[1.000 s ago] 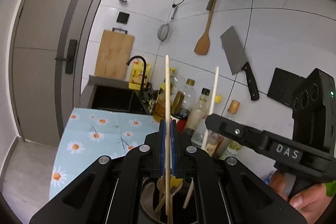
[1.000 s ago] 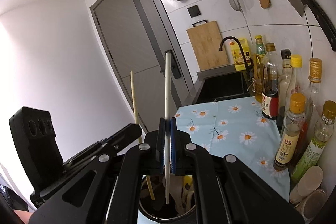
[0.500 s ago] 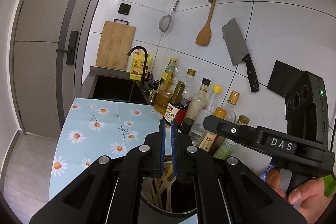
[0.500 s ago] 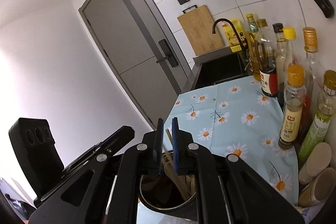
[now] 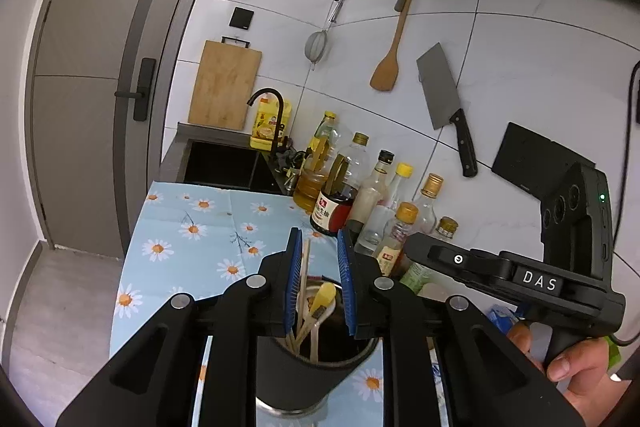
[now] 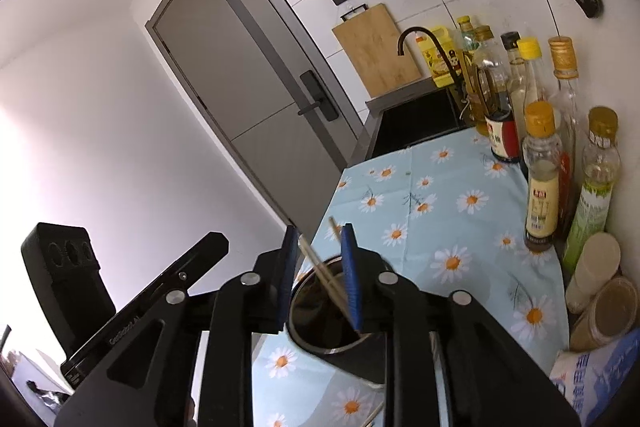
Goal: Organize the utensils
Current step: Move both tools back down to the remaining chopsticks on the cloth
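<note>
Both grippers' jaws just opened over the holder [image 5: 304,379] (chopsticks [image 6: 324,271] inside).

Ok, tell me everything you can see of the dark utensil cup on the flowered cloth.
The cup is a round, dark, matte holder with a shiny metal rim, standing upright on the daisy cloth. It holds wooden chopsticks that lean out over the rim, a pale spoon and a yellow-tipped utensil. Both pairs of open jaws frame it without touching it.
</note>
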{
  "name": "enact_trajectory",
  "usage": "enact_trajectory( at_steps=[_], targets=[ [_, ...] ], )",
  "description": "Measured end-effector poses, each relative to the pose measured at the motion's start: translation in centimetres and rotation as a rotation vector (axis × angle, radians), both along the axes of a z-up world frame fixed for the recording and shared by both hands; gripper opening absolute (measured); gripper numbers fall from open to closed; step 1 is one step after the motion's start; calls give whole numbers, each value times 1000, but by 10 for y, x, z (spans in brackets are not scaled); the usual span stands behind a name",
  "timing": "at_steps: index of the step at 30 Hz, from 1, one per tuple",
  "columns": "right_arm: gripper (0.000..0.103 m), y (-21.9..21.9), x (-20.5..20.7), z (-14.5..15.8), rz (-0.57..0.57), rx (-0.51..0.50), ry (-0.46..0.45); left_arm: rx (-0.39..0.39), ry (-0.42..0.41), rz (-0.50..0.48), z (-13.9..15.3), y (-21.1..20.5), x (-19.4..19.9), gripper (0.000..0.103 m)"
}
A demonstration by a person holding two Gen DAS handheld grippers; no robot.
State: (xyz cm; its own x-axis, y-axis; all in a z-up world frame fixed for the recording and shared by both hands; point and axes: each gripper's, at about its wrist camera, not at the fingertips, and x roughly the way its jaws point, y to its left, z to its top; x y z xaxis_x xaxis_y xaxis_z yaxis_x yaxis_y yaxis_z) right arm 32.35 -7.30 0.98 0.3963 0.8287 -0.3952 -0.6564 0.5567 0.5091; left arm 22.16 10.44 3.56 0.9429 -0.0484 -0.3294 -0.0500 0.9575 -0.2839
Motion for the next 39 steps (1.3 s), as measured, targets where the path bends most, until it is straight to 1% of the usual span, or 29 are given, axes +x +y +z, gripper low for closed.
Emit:
enact_trajectory(
  at_steps=[1,2,5,9,10,11,15,18,22,25,28,32,34,36,39],
  targets=[
    [25,-2,-3,1,2,-1,3,5,4,-1,1,-1,-5,25],
    [26,-4,-7,2,2,-5,7,1,5,-11,2,-1,-9,26],
    [28,-10,-16,3,1,-10,22,10,17,-24,2,-3,-20,26],
    [29,-19,-31,0,-8,-24,53,-9,40,-46,1,-3,-33,26],
    [32,-21,-33,-1,-10,-27,60,-9,48,-53,1,-4,-37,26],
    [33,-23,-37,-2,-10,-32,71,-13,56,-63,0,-5,-40,26],
    [33,-30,-51,-8,-8,-43,94,-31,81,-96,-3,-9,-48,26],
    [33,-37,-59,-17,-16,-50,138,-31,113,-119,-8,-15,-53,26],
    [33,-46,-64,-33,5,-49,206,-20,171,-119,-19,-23,-60,26],
    [33,-49,-65,-46,4,-74,250,-25,209,-114,-27,-23,-64,26],
    [33,-50,-68,-56,0,-80,274,-21,243,-130,-35,-22,-69,26],
    [33,-48,-75,-69,-13,-99,335,-25,273,-157,-46,-17,-72,26],
    [33,-46,-81,-75,-37,-123,347,-34,299,-173,-53,-13,-72,26],
    [36,-45,-86,-78,-64,-155,347,-43,316,-192,-60,-8,-75,26],
    [36,-41,-90,-83,-82,-195,367,-48,345,-207,-70,-3,-78,26]
  ],
)
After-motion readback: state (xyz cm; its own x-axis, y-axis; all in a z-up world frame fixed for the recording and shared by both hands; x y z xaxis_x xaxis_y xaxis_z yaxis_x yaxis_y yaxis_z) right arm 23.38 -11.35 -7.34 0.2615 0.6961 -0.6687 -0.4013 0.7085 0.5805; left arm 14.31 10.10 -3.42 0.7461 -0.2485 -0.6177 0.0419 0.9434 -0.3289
